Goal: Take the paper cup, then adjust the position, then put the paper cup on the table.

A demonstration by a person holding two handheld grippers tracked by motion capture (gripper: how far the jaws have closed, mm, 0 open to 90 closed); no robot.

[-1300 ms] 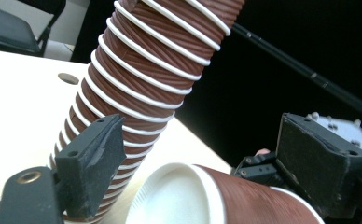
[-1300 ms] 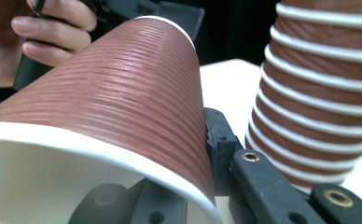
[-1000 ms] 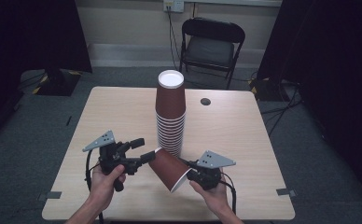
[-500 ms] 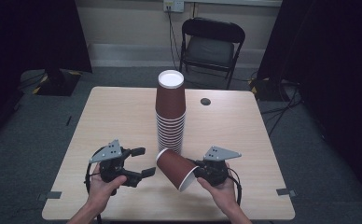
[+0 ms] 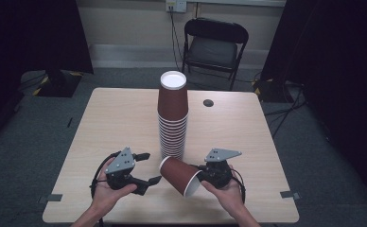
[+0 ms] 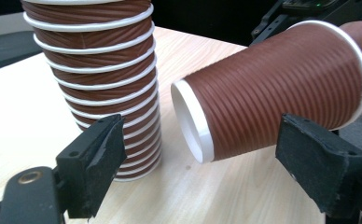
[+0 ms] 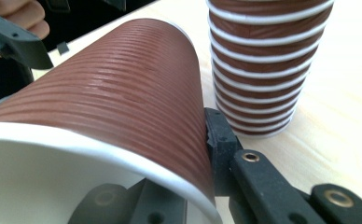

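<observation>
A tall stack of ribbed brown paper cups (image 5: pixel 173 118) stands upside down at the table's middle. One separate brown cup (image 5: pixel 179 175) lies tilted just in front of it, base pointing left. My right gripper (image 5: pixel 201 177) is shut on this cup's rim wall, one jaw inside the mouth and one outside (image 7: pixel 221 140). My left gripper (image 5: pixel 149 167) is open, and its jaws face the cup's white base without touching it. In the left gripper view the held cup (image 6: pixel 272 88) hangs beyond the spread jaws, with the stack (image 6: pixel 100 70) to its left. The right gripper view shows the cup (image 7: pixel 123 93) close up beside the stack (image 7: pixel 263 60).
The light wooden table (image 5: pixel 115 118) carries a small dark round object (image 5: pixel 208 102) behind the stack on the right. A black folding chair (image 5: pixel 214 45) stands past the far edge. Dark curtains hang on both sides.
My left gripper came off the cup's base, drew back left and turned, then came close again with jaws open. The right gripper shifted the cup slightly to the right.
</observation>
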